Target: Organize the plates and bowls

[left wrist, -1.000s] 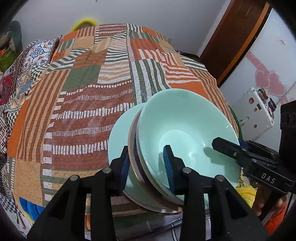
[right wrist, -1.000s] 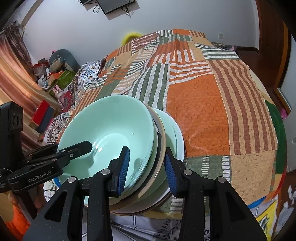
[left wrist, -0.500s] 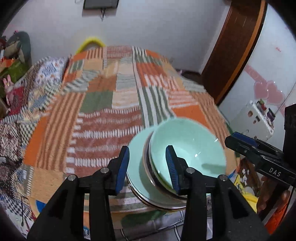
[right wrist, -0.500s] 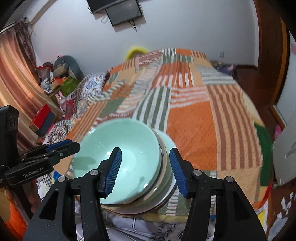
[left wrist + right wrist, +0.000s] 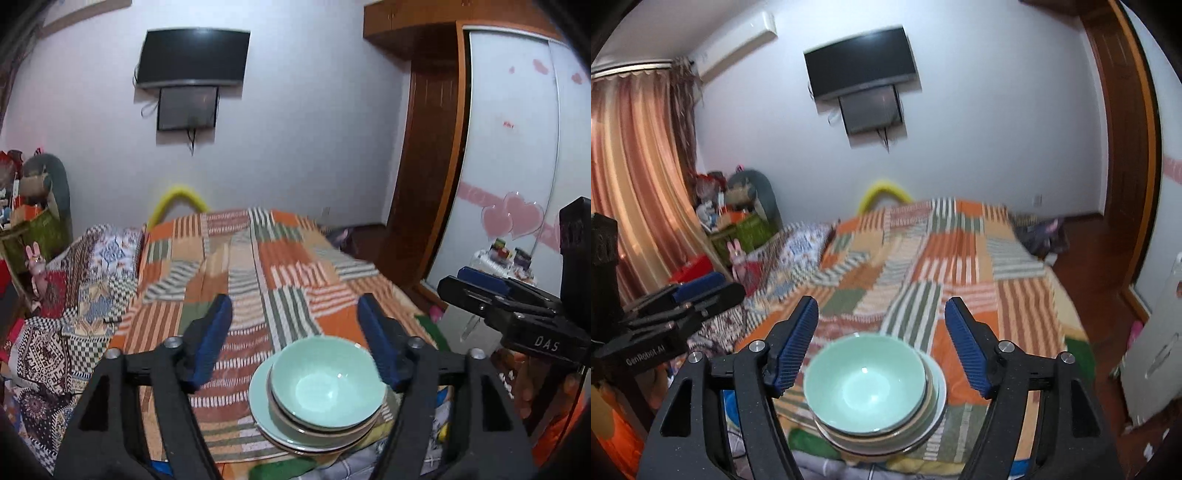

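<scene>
A: Where is the stack sitting?

B: The green bowl (image 5: pixel 327 380) rests on top of a tan-rimmed dish, nested on the pale green plate (image 5: pixel 263 397), all on the bed (image 5: pixel 240 280) at its near edge. The plate's near rim lies just beside the drop of the patchwork cover, with crumpled cloth below it.

A: And the grippers?

B: The left gripper (image 5: pixel 295 334) hangs above the stack, jaws opening, nothing pressed between the blue pads (image 5: pixel 212 338); the bowl shows low in the gap, apart from both. The right gripper (image 5: pixel 881 341) is the same: jaws opening, pads clear of the bowl (image 5: pixel 866 382), which lies below them.

A: Do they see each other?

B: Yes. From the left wrist view the right gripper sits at the right edge, held by a hand (image 5: pixel 528 391). From the right wrist view the left one is at the left edge.

A: How much free room?

B: The far part of the bed beyond the stack is bare cover, right up to the wall under the television (image 5: pixel 192 59). A wardrobe (image 5: pixel 509 147) closes the right side; curtains (image 5: pixel 631 177) and piled toys close the left.
</scene>
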Action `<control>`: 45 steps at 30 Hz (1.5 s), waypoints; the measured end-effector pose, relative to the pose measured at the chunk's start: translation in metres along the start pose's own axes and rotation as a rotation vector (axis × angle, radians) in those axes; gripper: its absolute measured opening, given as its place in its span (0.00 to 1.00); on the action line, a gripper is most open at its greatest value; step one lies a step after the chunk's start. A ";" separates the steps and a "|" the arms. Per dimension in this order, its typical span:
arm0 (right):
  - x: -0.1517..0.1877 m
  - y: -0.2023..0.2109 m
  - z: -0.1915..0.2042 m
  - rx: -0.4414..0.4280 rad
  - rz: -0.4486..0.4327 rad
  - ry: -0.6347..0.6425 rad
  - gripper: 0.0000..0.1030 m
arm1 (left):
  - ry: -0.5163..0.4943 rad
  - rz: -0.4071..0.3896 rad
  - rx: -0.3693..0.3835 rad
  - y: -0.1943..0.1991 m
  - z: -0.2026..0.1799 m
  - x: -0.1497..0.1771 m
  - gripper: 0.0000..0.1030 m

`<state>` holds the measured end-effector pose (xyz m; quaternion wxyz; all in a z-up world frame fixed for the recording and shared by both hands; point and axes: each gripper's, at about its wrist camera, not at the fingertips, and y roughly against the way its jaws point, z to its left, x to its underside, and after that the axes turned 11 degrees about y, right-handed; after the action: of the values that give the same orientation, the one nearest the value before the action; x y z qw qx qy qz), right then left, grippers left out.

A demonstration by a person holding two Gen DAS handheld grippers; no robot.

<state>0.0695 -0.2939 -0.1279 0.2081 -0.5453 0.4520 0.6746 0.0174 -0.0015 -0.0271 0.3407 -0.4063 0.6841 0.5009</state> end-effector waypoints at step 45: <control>-0.011 0.032 0.022 0.046 -0.151 0.072 1.00 | -0.010 -0.133 -0.035 0.029 -0.011 0.006 0.98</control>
<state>0.0365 -0.2894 -0.1061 0.2545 -0.5969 0.4322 0.6262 -0.0122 -0.0088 -0.0173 0.3696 -0.4541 0.6450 0.4911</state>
